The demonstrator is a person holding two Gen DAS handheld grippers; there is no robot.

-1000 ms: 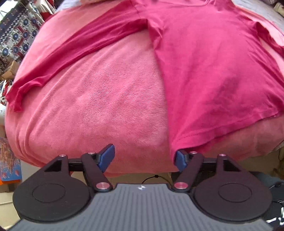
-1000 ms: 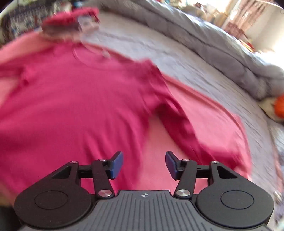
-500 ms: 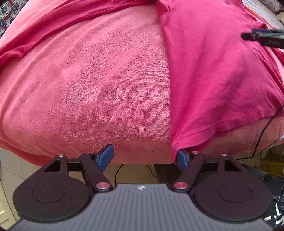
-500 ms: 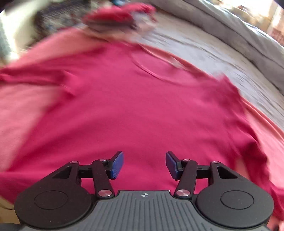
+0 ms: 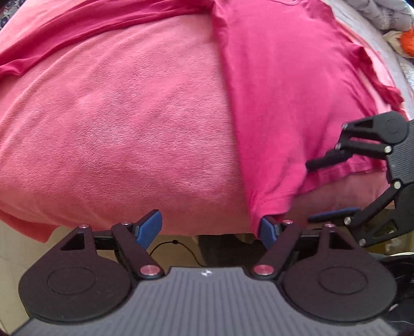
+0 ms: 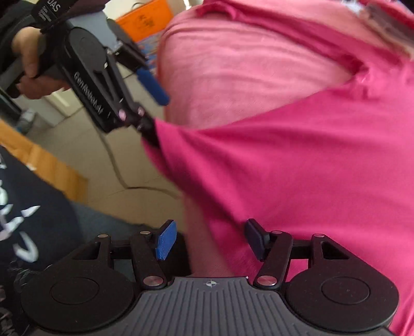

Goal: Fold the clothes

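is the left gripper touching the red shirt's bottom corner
Touching. In the left wrist view the shirt corner drapes onto one pad of the open left gripper.

The magenta knit-cloth shirt looks smooth and matt. The salmon-pink towelling cover beneath looks nubbly. Black plastic fingers carry ribbed blue pads.

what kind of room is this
Probably a bedroom at home: a bed with a pink terry cover, a grey quilt bunched at its far edge, and a magenta shirt spread out for folding.
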